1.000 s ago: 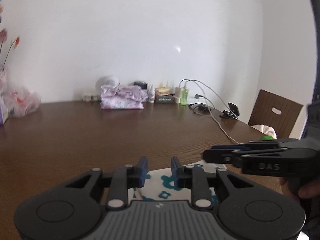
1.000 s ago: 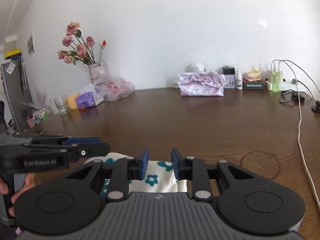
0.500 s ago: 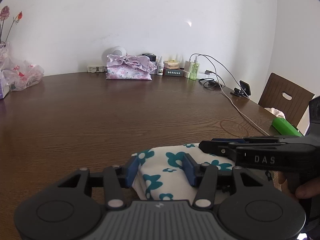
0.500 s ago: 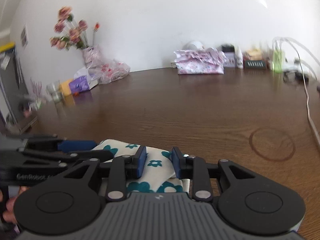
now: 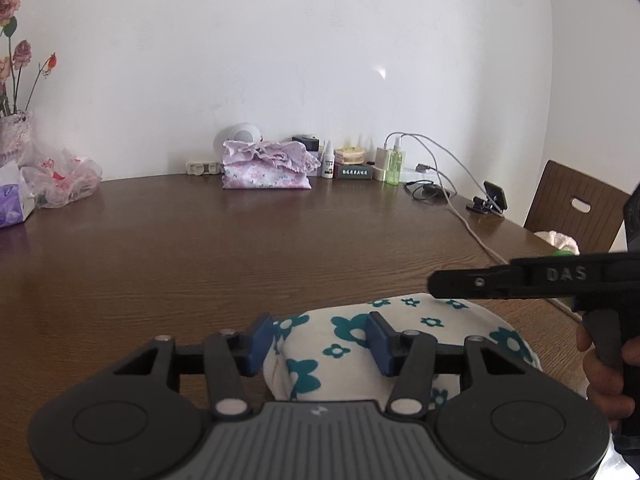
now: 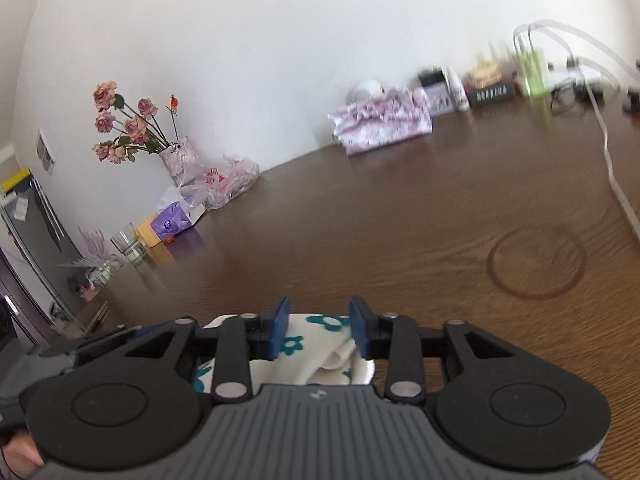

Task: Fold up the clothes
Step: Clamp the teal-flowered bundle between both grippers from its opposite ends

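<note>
My left gripper (image 5: 318, 340) stands wide open with nothing between its blue pads, hovering over the white cloth with teal flowers (image 5: 400, 336), which lies bunched and rounded at the near edge of the brown surface (image 5: 240, 248). My right gripper (image 6: 319, 330) is parted too, less widely, with a folded edge of the same cloth (image 6: 320, 344) lying in the gap — I judge the pads clear of it, though it's close. From the left wrist, my right gripper (image 5: 500, 280) shows side-on above the cloth.

What could go wrong: the bundle is soft and layered, so a closing pad might catch one layer only and drag the fold open — or nudge the whole bundle off the near edge. The white cable (image 6: 612, 168) trailing on the right could snag a wide sweep.

Readable writing: "DAS" moulded on my right gripper's side; the box labels at the wall are too small to read.
</note>
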A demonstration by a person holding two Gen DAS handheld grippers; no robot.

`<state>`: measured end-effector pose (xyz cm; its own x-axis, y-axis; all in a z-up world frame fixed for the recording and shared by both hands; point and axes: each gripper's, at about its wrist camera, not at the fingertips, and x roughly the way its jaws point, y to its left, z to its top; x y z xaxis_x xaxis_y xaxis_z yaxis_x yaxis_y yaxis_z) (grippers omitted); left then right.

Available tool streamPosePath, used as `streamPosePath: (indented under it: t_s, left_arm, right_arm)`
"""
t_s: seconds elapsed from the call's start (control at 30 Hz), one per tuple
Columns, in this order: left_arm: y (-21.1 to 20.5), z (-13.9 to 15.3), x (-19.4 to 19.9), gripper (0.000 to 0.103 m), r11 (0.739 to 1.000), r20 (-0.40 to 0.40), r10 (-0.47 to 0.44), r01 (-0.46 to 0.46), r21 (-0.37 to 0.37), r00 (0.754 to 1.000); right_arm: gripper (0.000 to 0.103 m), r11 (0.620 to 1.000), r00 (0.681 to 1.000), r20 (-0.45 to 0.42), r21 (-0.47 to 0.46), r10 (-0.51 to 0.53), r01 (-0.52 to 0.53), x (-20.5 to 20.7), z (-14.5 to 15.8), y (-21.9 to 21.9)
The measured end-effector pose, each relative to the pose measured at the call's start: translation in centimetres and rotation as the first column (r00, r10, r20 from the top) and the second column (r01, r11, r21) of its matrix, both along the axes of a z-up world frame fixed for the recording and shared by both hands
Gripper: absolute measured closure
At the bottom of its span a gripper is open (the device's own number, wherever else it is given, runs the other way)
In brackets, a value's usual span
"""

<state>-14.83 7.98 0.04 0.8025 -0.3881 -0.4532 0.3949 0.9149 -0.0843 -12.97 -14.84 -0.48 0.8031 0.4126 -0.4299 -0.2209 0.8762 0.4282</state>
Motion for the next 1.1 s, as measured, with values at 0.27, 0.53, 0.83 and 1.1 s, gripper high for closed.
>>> streamPosePath:
  t_s: [0.27,0.53,0.83,1.1]
  left_arm:
    - [3.5,1.2,-2.6,0.028,0.967,0.004,-0.230,0.229,-0.110,0.973]
    - [2.8,-0.4,-3.7,0.022,0.951,-0.043,-0.310,0.309,-0.031,0.950]
    - [2.3,-1.9,-2.7,0.034,0.950,-0.095,-0.311,0.310,-0.026,0.946]
    - [1.6,-2.0,-1.9,0.044,0.954,-0.106,-0.298,0.294,-0.055,0.949]
  right_arm:
    - [0.046,0.995,0.998,0.007,-0.074,0.069,-0.069,-3.4,0.9,-1.2]
    - [0.025,0.959,0.968,0.016,-0.146,0.249,-0.244,-5.5,1.1,-0.2]
    - [0.020,0.917,0.938,-0.015,-0.204,0.347,-0.342,-6.3,-0.1,0.8]
    - [0.043,0.931,0.946,-0.042,-0.172,0.321,-0.323,-5.6,-1.1,1.0]
